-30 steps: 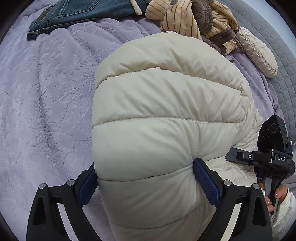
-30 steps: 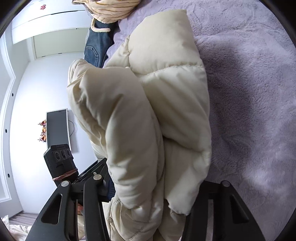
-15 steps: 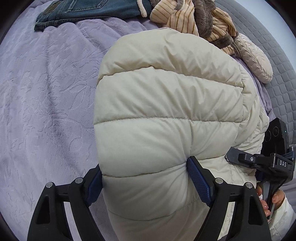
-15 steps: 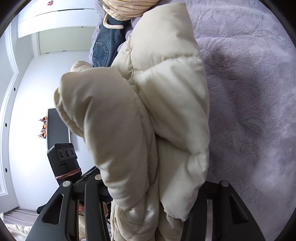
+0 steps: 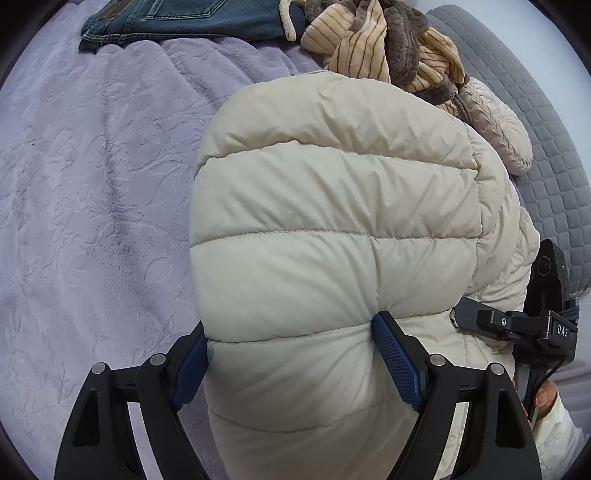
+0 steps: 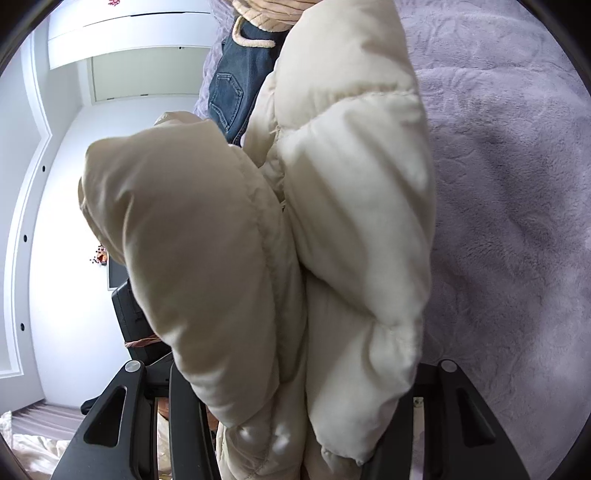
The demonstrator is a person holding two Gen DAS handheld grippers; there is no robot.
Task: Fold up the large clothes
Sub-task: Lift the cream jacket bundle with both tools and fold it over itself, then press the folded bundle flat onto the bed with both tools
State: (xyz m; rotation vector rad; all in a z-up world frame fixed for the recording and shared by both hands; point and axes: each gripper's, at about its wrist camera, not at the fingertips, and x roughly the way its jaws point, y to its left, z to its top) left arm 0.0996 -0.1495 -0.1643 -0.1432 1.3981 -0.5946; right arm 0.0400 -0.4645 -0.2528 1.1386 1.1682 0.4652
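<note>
both grippers clench one cream quilted puffer jacket (image 5: pixel 332 236).
left gripper (image 5: pixel 295 363), jaws just narrowed, pinches its bulk at 12 o'clock; right gripper (image 6: pixel 295 413) grips bunched folds likewise.

the left wrist view looks steeply down along its fingers, close onto the cream puffer jacket (image 5: pixel 332 236) over the lilac blanket (image 5: pixel 92 206). the right wrist view sits equally close, rolled sideways, facing the jacket's edge with a white wall (image 6: pixel 66 258) on its left side. both share the jacket, blanket and jeans (image 5: pixel 184 18).
</note>
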